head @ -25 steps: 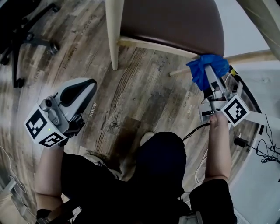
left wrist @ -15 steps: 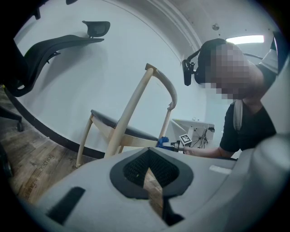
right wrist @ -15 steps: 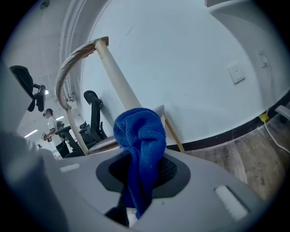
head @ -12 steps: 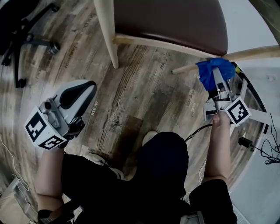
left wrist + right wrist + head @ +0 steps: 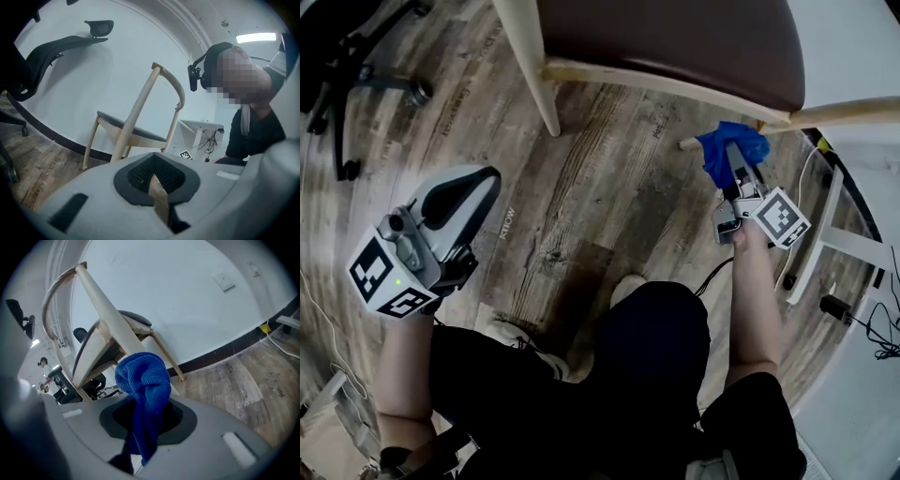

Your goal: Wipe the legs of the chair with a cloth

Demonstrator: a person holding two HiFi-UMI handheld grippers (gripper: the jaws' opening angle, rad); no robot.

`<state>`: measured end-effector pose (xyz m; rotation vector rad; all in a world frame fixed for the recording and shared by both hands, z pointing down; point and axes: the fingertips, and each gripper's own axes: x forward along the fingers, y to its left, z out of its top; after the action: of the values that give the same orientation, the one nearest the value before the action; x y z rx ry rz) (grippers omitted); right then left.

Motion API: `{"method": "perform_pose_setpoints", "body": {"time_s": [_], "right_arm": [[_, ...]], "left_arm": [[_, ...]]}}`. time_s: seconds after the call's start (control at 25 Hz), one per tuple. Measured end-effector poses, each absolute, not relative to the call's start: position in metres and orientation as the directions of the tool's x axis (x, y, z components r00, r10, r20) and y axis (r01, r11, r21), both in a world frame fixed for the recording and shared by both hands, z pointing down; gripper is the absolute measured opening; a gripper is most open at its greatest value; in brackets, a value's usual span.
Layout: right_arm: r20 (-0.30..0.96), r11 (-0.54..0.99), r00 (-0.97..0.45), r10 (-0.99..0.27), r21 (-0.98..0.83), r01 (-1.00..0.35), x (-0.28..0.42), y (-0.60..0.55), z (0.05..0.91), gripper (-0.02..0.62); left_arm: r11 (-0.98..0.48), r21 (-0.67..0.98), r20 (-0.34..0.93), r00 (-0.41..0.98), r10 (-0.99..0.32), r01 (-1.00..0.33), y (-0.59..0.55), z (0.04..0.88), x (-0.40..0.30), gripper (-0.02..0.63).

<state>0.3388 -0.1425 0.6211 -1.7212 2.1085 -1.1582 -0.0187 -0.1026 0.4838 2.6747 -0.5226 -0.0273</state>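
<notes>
Print on the wooden floor [image 5: 581, 206] is faint: one mark beside the left hand-held gripper [image 5: 478, 183] may read "KTOW", and the others, near 11 and 12 o'clock in the head view, are too blurred to read. Black-and-white square markers are carried on the left cube [image 5: 384, 277] and the right cube [image 5: 780, 217]; no letters are shown on them.

A blue cloth [image 5: 729, 150] is pinched in the right hand-held gripper [image 5: 733, 161] at about 1 o'clock in the head view, and it is laid over a pale chair leg [image 5: 825, 114] close to the leg's foot. In the right gripper view the cloth [image 5: 143, 380] is seen bunched above the closed jaws of that hand-held gripper [image 5: 143, 425], and the part of the chair behind it is blocked, so contact cannot be confirmed there.

The left hand-held gripper [image 5: 157, 187] is held at 8 o'clock, well apart from the chair, its jaws pressed nearly together with only a thin slit and nothing between them.

The brown seat [image 5: 675, 42] is cut off by the top edge, and the wiped leg runs out of view at 2 o'clock. An office chair base [image 5: 356, 75] is only partly seen at 10 o'clock.
</notes>
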Motion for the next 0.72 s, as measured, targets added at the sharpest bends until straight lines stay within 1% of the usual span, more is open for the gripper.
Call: {"method": "perform_pose_setpoints", "body": {"time_s": [0.12,0.24,0.4,0.6,0.72], "right_arm": [[0.404,-0.027,-0.286,-0.869,-0.615,-0.788,0.345,-0.141,0.665,0.092],[0.422,-0.029,-0.326,-0.846,-0.647,-0.762,0.340,-0.146,0.711,0.091],[0.502,-0.121,-0.335,-0.798,-0.676,-0.727,0.337,-0.147,0.779,0.091],[0.628,-0.241,-0.329,-0.705,-0.649,-0.721,0.338,-0.143,0.847,0.091],[0.653,-0.295,-0.326,-0.683,-0.655,-0.695,0.340,-0.141,0.865,0.092]], "left_arm": [[-0.844,0.395,0.074,0.928,-0.364,-0.363,-0.102,0.488,-0.020,-0.002],[-0.844,0.391,0.092,0.928,-0.362,-0.368,-0.102,0.492,-0.021,-0.002],[-0.841,0.387,0.118,0.924,-0.363,-0.379,-0.100,0.497,-0.025,-0.002],[-0.830,0.393,0.137,0.918,-0.374,-0.396,-0.096,0.499,-0.032,-0.002],[-0.833,0.385,0.138,0.917,-0.375,-0.398,-0.094,0.496,-0.035,-0.002]]}}
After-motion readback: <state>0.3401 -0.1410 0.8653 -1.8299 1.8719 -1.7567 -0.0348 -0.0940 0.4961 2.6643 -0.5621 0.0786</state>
